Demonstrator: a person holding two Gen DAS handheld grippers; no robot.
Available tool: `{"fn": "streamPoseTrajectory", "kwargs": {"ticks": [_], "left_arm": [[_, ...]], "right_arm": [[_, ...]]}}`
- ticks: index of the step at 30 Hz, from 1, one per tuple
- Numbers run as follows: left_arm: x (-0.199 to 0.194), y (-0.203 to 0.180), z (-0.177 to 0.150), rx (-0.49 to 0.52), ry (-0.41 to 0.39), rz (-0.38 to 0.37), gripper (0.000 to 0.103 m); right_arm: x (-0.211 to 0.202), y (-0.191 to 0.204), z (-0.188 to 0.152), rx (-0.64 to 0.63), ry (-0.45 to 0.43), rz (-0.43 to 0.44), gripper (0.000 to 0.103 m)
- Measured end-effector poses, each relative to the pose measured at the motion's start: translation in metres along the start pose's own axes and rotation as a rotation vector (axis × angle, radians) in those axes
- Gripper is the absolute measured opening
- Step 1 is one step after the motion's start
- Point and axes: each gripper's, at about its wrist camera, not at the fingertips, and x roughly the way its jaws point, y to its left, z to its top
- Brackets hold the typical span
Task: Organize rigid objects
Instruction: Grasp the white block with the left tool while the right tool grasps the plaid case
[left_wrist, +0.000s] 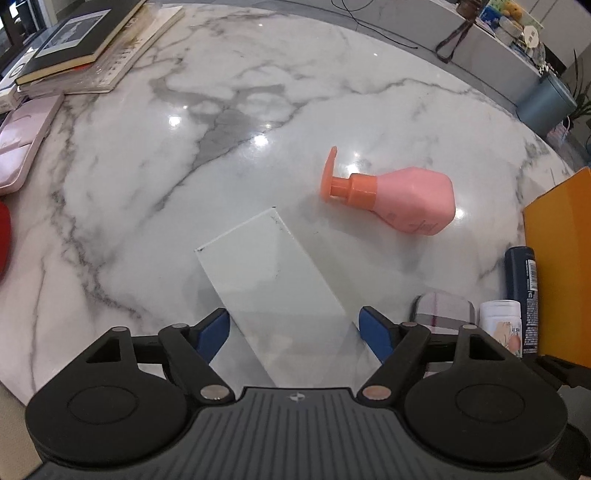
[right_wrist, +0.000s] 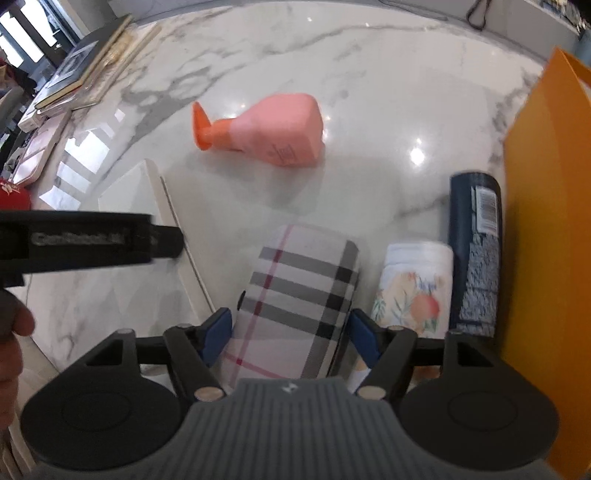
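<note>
A flat white box lies on the marble table, its near end between the blue pads of my left gripper, which stands wide open around it without pressing. A plaid cylindrical case lies under my right gripper, whose jaws are open with a small gap on each side of the case. A pink pump bottle with an orange head lies on its side beyond both. To the right of the case lie a white floral bottle and a dark blue can.
An orange box walls off the right side, close to the can. A stack of books, a pink case and something red sit at the left. A hand and the left tool's black body show at left in the right wrist view.
</note>
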Motion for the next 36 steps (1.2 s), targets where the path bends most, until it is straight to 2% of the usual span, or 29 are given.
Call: {"fn": "streamPoseTrajectory", "kwargs": {"ticks": [4,7,10,16,20,23,25,27,29,31,33,36], "left_arm": [[-0.002,-0.003,0.001,0.121,0.004,0.011,0.089],[-0.003,0.002,0.002,0.205,0.049,0.022,0.089],[-0.005,0.010,0.002,0.253,0.105,0.041,0.089],[-0.007,0.026,-0.004,0.143,0.089,0.041,0.088],[-0.003,0.030,-0.012,0.038,0.100,0.021,0.086],[0.000,0.028,-0.015,0.041,0.078,0.034,0.080],[-0.001,0.024,-0.018,0.080,0.058,0.021,0.079],[-0.003,0.016,-0.021,0.209,0.049,0.009,0.079],[-0.004,0.003,-0.026,0.380,0.064,0.019,0.079],[-0.005,-0.003,-0.030,0.480,0.089,0.024,0.078],[-0.005,-0.001,-0.030,0.477,0.095,0.025,0.078],[-0.005,0.008,-0.026,0.384,0.071,0.014,0.079]], "right_arm": [[0.001,0.011,0.000,-0.067,-0.007,0.030,0.068],[0.002,0.021,-0.002,-0.139,-0.001,0.058,0.067],[0.001,0.026,-0.005,-0.183,-0.004,0.050,0.068],[-0.003,0.026,-0.010,-0.176,-0.001,0.055,0.076],[0.000,0.029,-0.012,-0.180,-0.006,0.043,0.077],[0.001,0.031,-0.013,-0.189,-0.010,0.037,0.076],[0.002,0.034,-0.013,-0.214,-0.013,0.027,0.072],[0.002,0.037,-0.014,-0.263,-0.017,0.017,0.069],[0.001,0.038,-0.017,-0.313,-0.008,0.024,0.068],[0.000,0.036,-0.018,-0.341,0.004,0.018,0.065],[0.001,0.033,-0.018,-0.339,0.014,0.001,0.069],[-0.001,0.027,-0.015,-0.306,-0.008,0.016,0.076]]}}
